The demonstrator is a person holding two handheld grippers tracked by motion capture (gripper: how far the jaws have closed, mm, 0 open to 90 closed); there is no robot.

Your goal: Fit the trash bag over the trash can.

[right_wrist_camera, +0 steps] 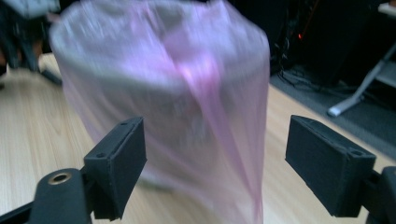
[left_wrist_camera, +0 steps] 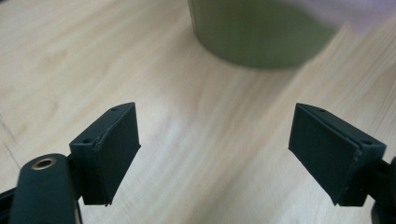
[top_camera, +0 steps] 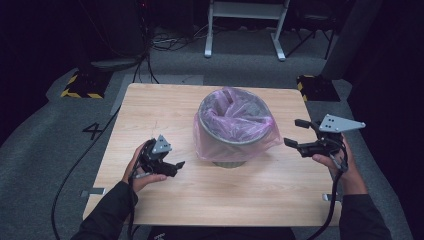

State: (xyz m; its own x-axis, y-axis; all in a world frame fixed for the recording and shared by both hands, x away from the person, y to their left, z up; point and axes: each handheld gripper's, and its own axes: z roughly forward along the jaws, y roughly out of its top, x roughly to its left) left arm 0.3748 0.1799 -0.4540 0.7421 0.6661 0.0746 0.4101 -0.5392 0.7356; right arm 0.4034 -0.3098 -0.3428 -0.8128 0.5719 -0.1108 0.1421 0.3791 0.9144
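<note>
A grey metal bin (top_camera: 231,145) stands in the middle of the wooden table (top_camera: 150,107), lined with a pink plastic bag (top_camera: 235,112) that drapes over its rim and down its sides. My left gripper (top_camera: 175,166) is low over the table to the bin's left, pointing at it. In the left gripper view its jaws (left_wrist_camera: 215,154) are open with bare wood between them, and the bin's base (left_wrist_camera: 257,32) is ahead. My right gripper (top_camera: 293,132) is raised to the right of the bin. It is open (right_wrist_camera: 215,158) and faces the bag-covered wall (right_wrist_camera: 163,93) without touching it.
Grey carpet surrounds the table. Yellow-and-black weighted feet sit beyond the back left corner (top_camera: 82,86) and back right corner (top_camera: 312,86). A white stand (top_camera: 245,27) and loose cables lie further back. Cables trail from both grippers off the near edge.
</note>
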